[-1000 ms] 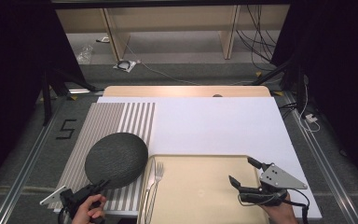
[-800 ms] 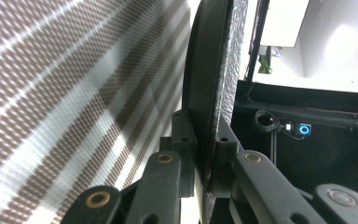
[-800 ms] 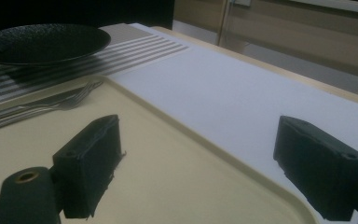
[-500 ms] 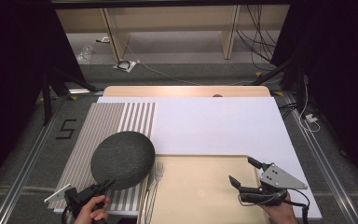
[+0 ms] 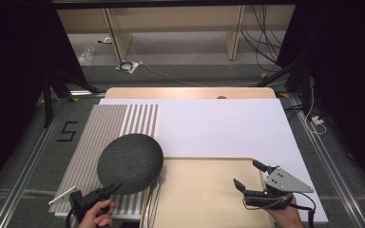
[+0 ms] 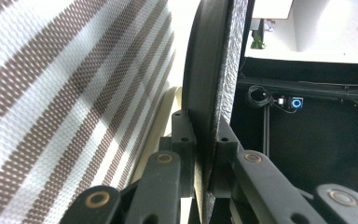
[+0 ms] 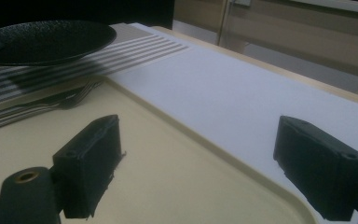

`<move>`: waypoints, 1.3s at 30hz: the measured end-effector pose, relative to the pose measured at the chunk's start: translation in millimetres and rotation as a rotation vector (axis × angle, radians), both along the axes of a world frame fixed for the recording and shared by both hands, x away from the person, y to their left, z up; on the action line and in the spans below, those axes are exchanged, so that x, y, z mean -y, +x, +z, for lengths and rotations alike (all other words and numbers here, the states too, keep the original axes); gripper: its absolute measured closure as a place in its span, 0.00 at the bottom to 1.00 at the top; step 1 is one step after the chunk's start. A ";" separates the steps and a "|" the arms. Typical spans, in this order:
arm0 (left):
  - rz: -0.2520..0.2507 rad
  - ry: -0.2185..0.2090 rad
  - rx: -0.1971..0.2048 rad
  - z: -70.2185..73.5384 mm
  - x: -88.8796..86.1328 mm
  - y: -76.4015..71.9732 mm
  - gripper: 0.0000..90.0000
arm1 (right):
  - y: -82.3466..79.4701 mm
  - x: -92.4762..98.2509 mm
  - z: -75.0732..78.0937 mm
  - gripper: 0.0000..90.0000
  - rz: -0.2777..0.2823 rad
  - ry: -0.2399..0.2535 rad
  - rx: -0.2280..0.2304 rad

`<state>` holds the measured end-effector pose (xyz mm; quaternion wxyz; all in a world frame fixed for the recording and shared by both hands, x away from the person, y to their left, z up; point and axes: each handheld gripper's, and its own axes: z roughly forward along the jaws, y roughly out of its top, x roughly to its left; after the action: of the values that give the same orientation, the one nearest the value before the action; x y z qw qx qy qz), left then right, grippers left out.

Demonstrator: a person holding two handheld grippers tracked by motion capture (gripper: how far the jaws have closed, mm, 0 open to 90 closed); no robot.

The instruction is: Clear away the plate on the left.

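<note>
**High view: dark plate lifted over the mat, tray still bare**

High view, nearest us first: at seven o'clock our left gripper (image 5: 108, 191) has its jaws pinched tight on the rim of the dark textured plate (image 5: 130, 162), and the left gripper view confirms it, with the plate's edge (image 6: 214, 84) clamped between the two black pads. At five o'clock our right gripper (image 5: 249, 180) sits over the beige tray (image 5: 204, 199) with its jaws spread wide and nothing between them; the right gripper view looks across the bare tray floor (image 7: 168, 186) between those parted jaws.

Moving outward, we see the plate hanging clear of the table, tilted, above the near right corner of the striped placemat (image 5: 104, 133) and reaching just over the tray's left edge. A fork (image 7: 70, 100) lies under it by that edge, partly hidden beneath the plate from above. Beyond, toward twelve o'clock, the white board (image 5: 218, 128) stretches across the table.

We judge the plate to be picked up and mid-carry, so the grasp is done. What remains is setting it down, likely on the tray, though we cannot tell the target for certain, and then letting go.
</note>
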<state>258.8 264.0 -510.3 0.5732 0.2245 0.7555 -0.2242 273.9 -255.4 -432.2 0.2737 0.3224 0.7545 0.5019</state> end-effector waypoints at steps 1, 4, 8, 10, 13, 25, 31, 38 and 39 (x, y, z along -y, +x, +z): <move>-0.004 -0.001 -0.001 0.1 0.7 -0.1 0.92 | -0.1 0.0 0.1 0.18 0.000 0.001 -0.002; -0.015 -0.004 -0.001 0.3 3.3 -0.8 0.92 | 0.0 0.0 0.0 0.18 -0.001 0.000 -0.002; -0.032 -0.008 0.002 1.4 7.1 -1.7 0.92 | 0.0 0.0 0.0 0.18 0.000 -0.001 0.000; -0.038 -0.006 0.004 2.2 9.2 -2.0 0.92 | -0.1 0.1 0.0 0.18 -0.001 0.000 -0.002; -0.045 -0.004 0.004 3.2 13.0 -2.4 0.92 | 0.0 0.2 -0.1 0.18 -0.002 -0.001 -0.002; -0.104 0.006 0.002 3.4 27.7 -4.9 0.92 | 0.1 0.2 -0.1 0.18 -0.001 0.000 -0.005; -0.137 0.007 0.001 3.7 36.0 -6.1 0.92 | 0.1 0.2 -0.2 0.18 -0.002 0.002 -0.005; -0.177 0.009 0.000 4.1 47.6 -7.3 0.92 | 0.1 0.2 -0.2 0.18 -0.002 0.002 -0.004; -0.183 0.008 0.000 4.2 49.3 -7.3 0.92 | 0.1 0.3 -0.2 0.18 -0.002 0.001 -0.004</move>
<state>251.5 214.7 -506.1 0.5494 0.2950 0.7327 -0.2727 274.1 -255.7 -432.4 0.2724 0.3246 0.7543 0.5014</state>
